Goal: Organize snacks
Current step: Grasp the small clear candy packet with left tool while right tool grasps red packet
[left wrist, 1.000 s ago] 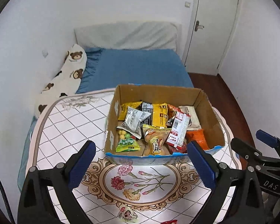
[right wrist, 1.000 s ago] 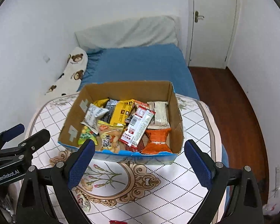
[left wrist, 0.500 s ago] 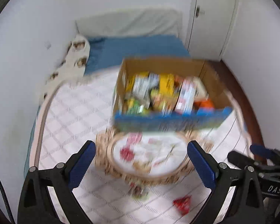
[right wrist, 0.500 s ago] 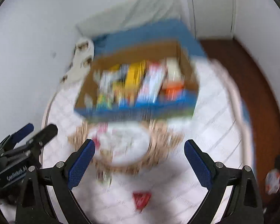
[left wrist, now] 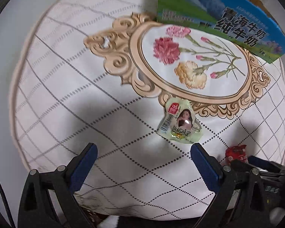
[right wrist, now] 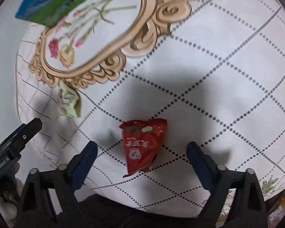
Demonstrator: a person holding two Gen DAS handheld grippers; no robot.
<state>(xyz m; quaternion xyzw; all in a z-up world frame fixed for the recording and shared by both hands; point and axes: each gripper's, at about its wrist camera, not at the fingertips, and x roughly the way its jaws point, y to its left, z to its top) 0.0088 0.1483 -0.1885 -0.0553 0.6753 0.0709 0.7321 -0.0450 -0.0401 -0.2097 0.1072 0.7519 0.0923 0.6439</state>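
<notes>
Grippers both down over your tablecloth (left wrist: pixel 70 87): left gripper (left wrist: pixel 143 158) spread, green packet (left wrist: pixel 178 122) just ahead; right gripper (right wrist: pixel 141 154) spread, just been narrowing, red packet (right wrist: pixel 143 145) between fingers, untouched.

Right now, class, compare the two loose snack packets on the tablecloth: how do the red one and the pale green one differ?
Colour: the red packet is solid red with white print; the pale green packet is light green with a portrait and barcode.
Place: the green packet overlaps the tablecloth's gold scroll border; the red packet lies on the plain checked part.
Tools: the red packet sits between the right tool's open jaws; the green packet lies ahead of the left tool.
Both lie flat, unheld.
</notes>
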